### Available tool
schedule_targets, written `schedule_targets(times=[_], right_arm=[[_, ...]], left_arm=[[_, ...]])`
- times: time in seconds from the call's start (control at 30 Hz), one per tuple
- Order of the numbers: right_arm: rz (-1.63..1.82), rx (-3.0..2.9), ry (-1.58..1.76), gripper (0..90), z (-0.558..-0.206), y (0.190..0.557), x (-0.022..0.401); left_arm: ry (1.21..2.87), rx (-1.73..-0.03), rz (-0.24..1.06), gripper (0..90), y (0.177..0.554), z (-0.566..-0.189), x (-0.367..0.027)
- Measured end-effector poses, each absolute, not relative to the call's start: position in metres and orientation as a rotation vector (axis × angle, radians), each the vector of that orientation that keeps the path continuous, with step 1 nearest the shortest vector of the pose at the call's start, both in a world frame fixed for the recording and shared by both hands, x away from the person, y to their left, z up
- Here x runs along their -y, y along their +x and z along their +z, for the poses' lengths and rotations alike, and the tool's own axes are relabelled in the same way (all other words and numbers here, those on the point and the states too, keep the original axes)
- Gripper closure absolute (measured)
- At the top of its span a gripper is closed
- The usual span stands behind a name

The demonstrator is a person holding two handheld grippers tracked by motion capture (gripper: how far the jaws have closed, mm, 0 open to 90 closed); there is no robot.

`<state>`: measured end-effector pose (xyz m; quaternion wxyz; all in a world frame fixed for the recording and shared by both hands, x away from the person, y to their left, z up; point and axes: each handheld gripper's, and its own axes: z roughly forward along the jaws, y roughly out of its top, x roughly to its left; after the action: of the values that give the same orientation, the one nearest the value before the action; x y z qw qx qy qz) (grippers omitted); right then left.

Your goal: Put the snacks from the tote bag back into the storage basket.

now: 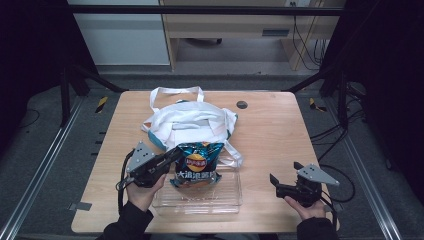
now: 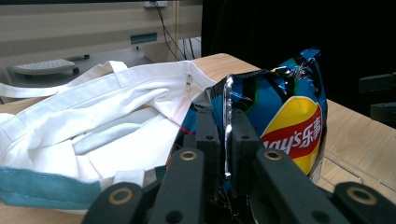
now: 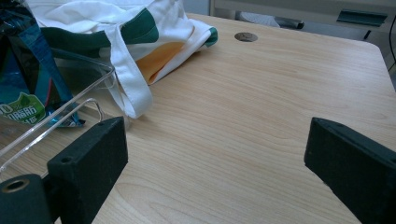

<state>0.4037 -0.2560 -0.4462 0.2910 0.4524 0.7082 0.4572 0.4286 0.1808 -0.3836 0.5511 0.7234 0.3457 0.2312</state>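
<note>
Chip bag: a blue chip bag [image 1: 196, 165] with a yellow and red logo sits just below the middle of the high view. It stands up in the clear box, and its top edge touches the white bag behind it.

Left gripper: the left gripper [image 1: 176, 154] is left of the middle in the high view. Its jaws are pressed together on the shiny side edge of the chip bag [image 2: 280, 116]. In the left gripper view the thin edge runs up between the two black jaws [image 2: 225, 140].

Right gripper: the right gripper [image 1: 285, 176] is at the lower right of the high view, well apart from the chip bag. Its jaws are spread wide with nothing between them [image 3: 215, 154].

Clear box: a see-through plastic box [image 1: 227, 197] lies on the table at the lower middle of the high view.

White bag: a white cloth bag [image 1: 187, 120] with a green trim lies in the middle of the high view, just above the box. Its handle loops toward the top.

Table: the light wooden table [image 1: 272, 130] carries it all. A small round dark cap [image 1: 242, 104] sits in the top right part.
</note>
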Motion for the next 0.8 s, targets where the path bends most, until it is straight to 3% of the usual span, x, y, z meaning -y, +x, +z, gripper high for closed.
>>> schedule_targets(times=[0.17,0.4,0.8], right_arm=[[1.218,-1.890,1.206,6.5,-0.446,0.404,0.256],[1.217,-1.890,1.208,6.5,-0.447,0.404,0.256],[1.214,-1.892,1.207,6.5,-0.447,0.405,0.255]], left_arm=[[1.697,-0.853,0.562,86.6,0.433,-0.382,-0.179],[1.680,-0.892,0.628,72.7,0.438,-0.381,-0.173],[1.671,-0.921,0.655,62.3,0.446,-0.382,-0.172]])
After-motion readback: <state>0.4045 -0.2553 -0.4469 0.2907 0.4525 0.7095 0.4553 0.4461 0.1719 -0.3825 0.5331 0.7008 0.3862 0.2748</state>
